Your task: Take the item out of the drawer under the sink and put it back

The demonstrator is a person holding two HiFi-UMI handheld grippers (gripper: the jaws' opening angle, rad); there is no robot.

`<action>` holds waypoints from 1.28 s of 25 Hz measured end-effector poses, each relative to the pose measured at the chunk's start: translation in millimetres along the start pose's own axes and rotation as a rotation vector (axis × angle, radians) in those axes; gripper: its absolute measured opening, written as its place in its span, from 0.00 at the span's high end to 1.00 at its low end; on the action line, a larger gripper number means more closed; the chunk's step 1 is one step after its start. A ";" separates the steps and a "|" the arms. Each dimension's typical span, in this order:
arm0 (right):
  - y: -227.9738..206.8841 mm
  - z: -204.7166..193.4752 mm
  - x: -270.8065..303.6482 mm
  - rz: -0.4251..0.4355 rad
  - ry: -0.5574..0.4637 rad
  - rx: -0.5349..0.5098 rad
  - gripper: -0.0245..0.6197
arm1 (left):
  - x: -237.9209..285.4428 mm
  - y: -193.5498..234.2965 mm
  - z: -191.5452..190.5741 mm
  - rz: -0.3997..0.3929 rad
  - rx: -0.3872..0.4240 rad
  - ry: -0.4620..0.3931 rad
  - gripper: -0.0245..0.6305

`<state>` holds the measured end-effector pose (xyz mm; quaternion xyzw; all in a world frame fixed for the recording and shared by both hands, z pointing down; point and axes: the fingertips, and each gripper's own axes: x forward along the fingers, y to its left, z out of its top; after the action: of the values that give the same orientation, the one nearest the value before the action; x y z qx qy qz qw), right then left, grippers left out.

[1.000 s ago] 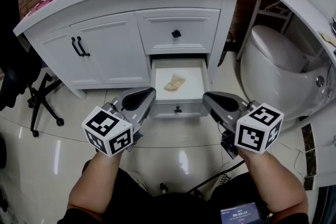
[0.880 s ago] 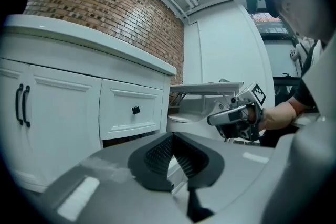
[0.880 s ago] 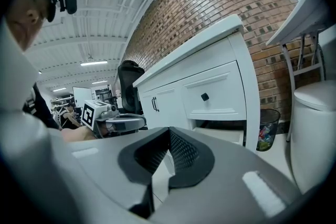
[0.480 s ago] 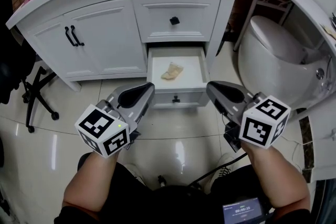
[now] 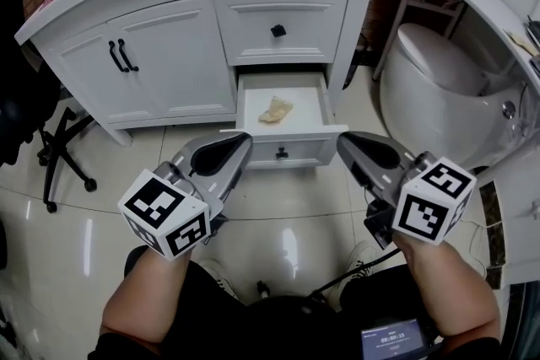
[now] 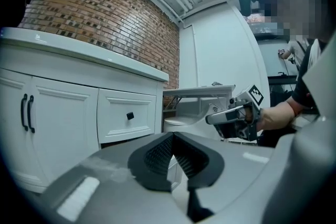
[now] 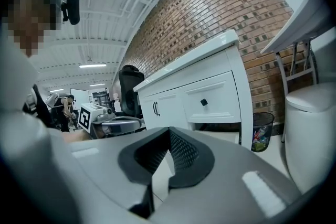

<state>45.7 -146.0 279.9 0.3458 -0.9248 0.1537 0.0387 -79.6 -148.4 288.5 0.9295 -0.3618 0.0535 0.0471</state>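
1. Drawer [image 5: 283,151] under the sink stands pulled out of the white vanity [image 5: 169,72], below a second, shut drawer [image 5: 278,29] with a dark knob.
2. The item [image 5: 275,109], a small crumpled tan thing, lies on the drawer's white bottom near its middle, clear of all four walls. Neither gripper touches it.
3. My left gripper [image 5: 243,144] hangs over the tiled floor [image 5: 278,232] in front of the vanity. In the head view its tip shows beside the drawer's front left corner. Its own view shows the ribbed pads pressed together at the tip with nothing between them: clenched and empty.
4. My right gripper [image 5: 344,144] is held level with the left, its tip beside the drawer's front right corner. Its pads likewise meet at the tip on nothing: clenched and empty.
5. A white toilet [image 5: 430,88] stands to the right of the vanity, and a black office chair [image 5: 34,122] to its left.
6. In the right gripper view a wire waste bin [image 7: 261,131] sits against the brick wall [image 7: 210,13], between vanity and toilet.
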 end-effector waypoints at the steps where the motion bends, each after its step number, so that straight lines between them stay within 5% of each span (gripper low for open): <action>1: 2.0 0.7 -4.5 -0.004 -0.004 -0.003 0.96 | -3.6 -4.9 4.1 0.000 0.009 -0.004 0.95; 14: 44.4 -14.2 -54.1 -0.019 -0.007 -0.062 0.96 | -40.7 -54.5 21.1 0.006 0.056 -0.029 0.95; 32: 50.9 -16.8 -63.0 -0.040 -0.008 -0.118 0.96 | -52.9 -61.2 15.1 0.017 0.071 -0.014 0.95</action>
<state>59.8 -64.9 271.5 0.3617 -0.9254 0.0969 0.0585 -75.9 -70.1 263.5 0.9278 -0.3680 0.0601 0.0109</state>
